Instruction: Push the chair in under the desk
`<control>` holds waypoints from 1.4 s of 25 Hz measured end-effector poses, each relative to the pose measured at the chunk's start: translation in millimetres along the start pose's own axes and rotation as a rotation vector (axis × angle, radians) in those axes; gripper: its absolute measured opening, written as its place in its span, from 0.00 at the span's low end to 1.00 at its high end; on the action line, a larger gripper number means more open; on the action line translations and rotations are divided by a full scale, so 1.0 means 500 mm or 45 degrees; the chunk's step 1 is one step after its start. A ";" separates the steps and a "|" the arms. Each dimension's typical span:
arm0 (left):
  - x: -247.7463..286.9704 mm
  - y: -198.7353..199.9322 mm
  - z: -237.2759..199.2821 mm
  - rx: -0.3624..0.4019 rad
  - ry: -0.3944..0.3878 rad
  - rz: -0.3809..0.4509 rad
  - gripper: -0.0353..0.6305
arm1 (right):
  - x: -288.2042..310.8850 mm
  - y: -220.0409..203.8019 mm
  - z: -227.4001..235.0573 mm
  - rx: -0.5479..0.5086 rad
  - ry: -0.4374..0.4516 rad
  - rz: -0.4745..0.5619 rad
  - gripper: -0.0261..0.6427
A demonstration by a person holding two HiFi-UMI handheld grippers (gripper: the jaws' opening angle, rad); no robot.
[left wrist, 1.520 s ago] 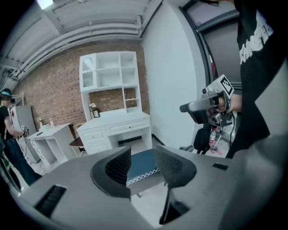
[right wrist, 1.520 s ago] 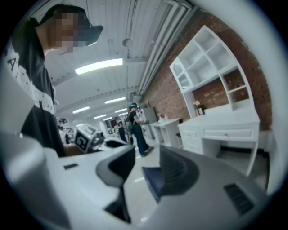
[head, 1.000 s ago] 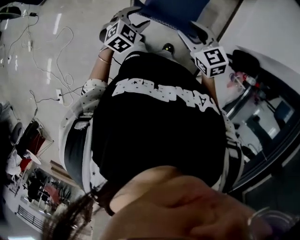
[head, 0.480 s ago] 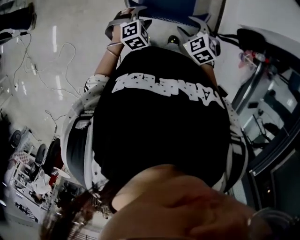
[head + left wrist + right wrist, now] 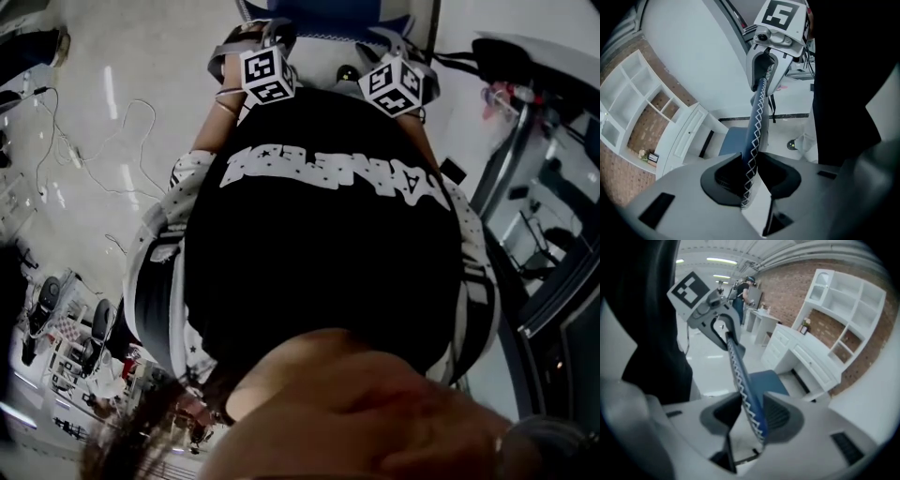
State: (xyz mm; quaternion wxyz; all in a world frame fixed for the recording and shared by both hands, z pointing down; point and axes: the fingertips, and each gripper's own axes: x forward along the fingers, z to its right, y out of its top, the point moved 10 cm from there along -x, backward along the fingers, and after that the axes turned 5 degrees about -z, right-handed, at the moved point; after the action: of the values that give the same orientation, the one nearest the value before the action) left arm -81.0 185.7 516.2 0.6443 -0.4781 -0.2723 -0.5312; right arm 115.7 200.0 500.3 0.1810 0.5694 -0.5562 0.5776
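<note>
The chair point(image 5: 754, 126) stands on open floor with its seat towards the white desk point(image 5: 686, 136), not yet under it. The left gripper point(image 5: 751, 178) and right gripper point(image 5: 751, 416) each straddle the stitched top edge of the backrest. Their jaws are closing, and the pads appear to be already on the upholstery. Assessment: the padding is soft over a stiff frame, and the weight looks moderate. The top edge, held near both ends, is a sound purchase, but uneven pushing would likely swing the chair.
</note>
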 end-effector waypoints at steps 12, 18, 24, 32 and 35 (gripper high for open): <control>0.002 0.004 -0.011 0.008 -0.015 0.012 0.22 | -0.001 0.004 0.009 0.034 -0.011 0.025 0.27; 0.001 0.006 -0.028 0.031 0.001 0.002 0.22 | 0.001 0.010 0.016 0.040 -0.041 0.021 0.27; 0.013 0.011 -0.029 0.042 -0.017 -0.002 0.22 | 0.006 0.002 0.017 0.049 -0.047 0.008 0.27; 0.017 0.007 -0.028 0.054 -0.036 0.017 0.22 | 0.007 0.004 0.013 0.068 -0.062 -0.032 0.27; 0.020 -0.016 -0.035 0.050 -0.043 0.030 0.22 | 0.022 0.021 0.005 0.067 -0.061 -0.044 0.27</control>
State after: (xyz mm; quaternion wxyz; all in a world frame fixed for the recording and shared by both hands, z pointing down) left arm -88.6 165.5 520.6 0.6550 -0.4775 -0.2879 -0.5101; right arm 104.8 189.7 504.4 0.1626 0.5970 -0.5352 0.5750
